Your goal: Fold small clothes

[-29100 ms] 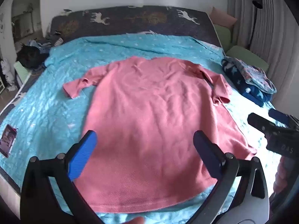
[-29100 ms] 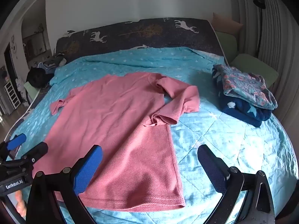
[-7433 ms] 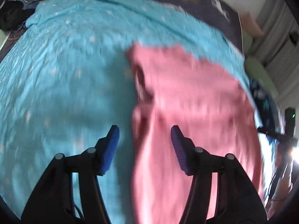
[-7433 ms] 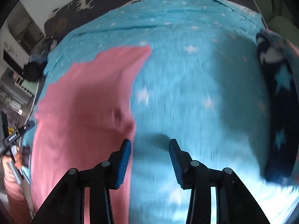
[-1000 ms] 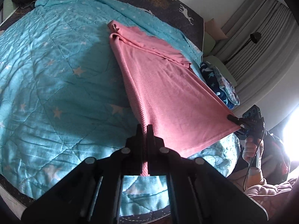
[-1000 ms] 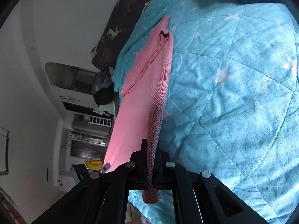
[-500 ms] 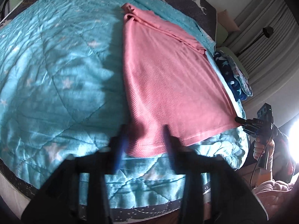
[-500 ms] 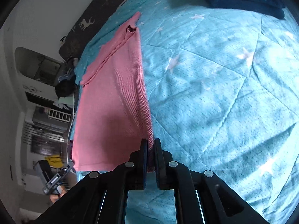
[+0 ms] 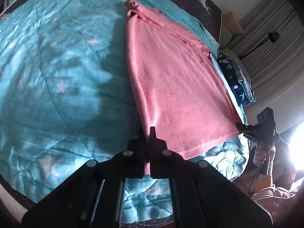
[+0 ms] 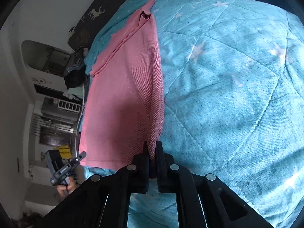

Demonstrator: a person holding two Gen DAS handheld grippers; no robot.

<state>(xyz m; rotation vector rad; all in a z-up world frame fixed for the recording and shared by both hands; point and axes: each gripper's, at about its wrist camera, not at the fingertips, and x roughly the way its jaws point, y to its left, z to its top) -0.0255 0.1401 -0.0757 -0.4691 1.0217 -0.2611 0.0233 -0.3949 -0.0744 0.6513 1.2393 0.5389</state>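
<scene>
A pink knit shirt lies lengthwise on a turquoise star quilt, its sleeves folded in, its neck end far from me. My left gripper is shut on the shirt's near left hem corner. My right gripper is shut on the near right hem corner of the shirt. The hem stretches taut between them, slightly lifted. The right gripper also shows in the left wrist view, and the left gripper in the right wrist view.
The turquoise quilt covers the bed. A stack of folded dark blue and patterned clothes sits at the right side of the bed. A dark headboard with deer prints is at the far end. Grey curtains hang to the right.
Both grippers have stayed shut on the hem corners. The shirt has sunk from a raised, tilted sheet to lie flatter on the quilt, and both grippers have come lower toward the bed.
</scene>
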